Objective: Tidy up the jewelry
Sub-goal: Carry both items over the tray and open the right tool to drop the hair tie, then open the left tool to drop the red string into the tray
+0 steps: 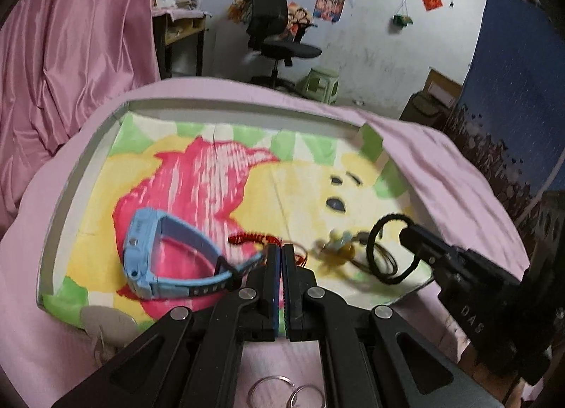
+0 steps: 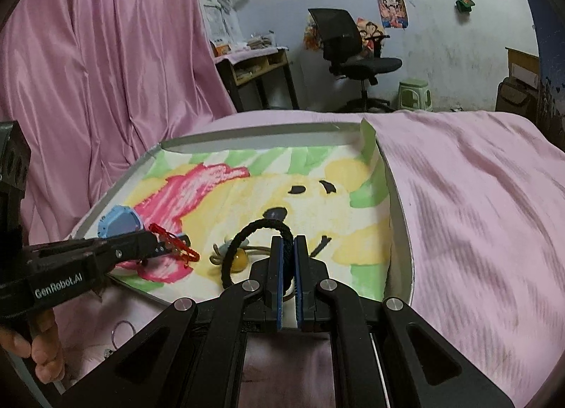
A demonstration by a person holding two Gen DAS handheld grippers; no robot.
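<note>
A: Which step are we on?

B: Filling the tray, I think. The right gripper [image 2: 286, 249] has its jaws narrowed on a black hair tie [image 2: 247, 235], whose loop stands up ahead and to the left of the fingertips, over the near end of the tray [image 2: 400, 231] with the cartoon bear lining.

A: And the left gripper [image 1: 281, 254]?

B: Jaws nearly together. From the right wrist camera, a red cord bracelet [image 2: 174, 243] hangs at its tip, so it seems to be pinching that. In its own view the red cord [image 1: 252, 239] lies just ahead and left of the fingertips, and I cannot tell how firmly it is caught.

A: What already sits in the tray?

B: A blue watch [image 1: 155, 256], on its side, left of the left gripper's tip. Between the two grippers lies a beaded hair band with an amber bead [image 2: 238, 261], just left of the right fingertips and partly blurred.

A: Anything outside the tray?

B: Two metal rings [image 1: 286, 394] on the pink cloth [image 1: 42, 302], below the left gripper and near its base.

A: So the next move?

B: Probably lowering each piece onto a bare patch of the lining and opening the jaws. The hair tie is springy, so it should touch down before the release. Then the rings need collecting; they are thin and flat on soft cloth, which calls for a careful pinch.
</note>
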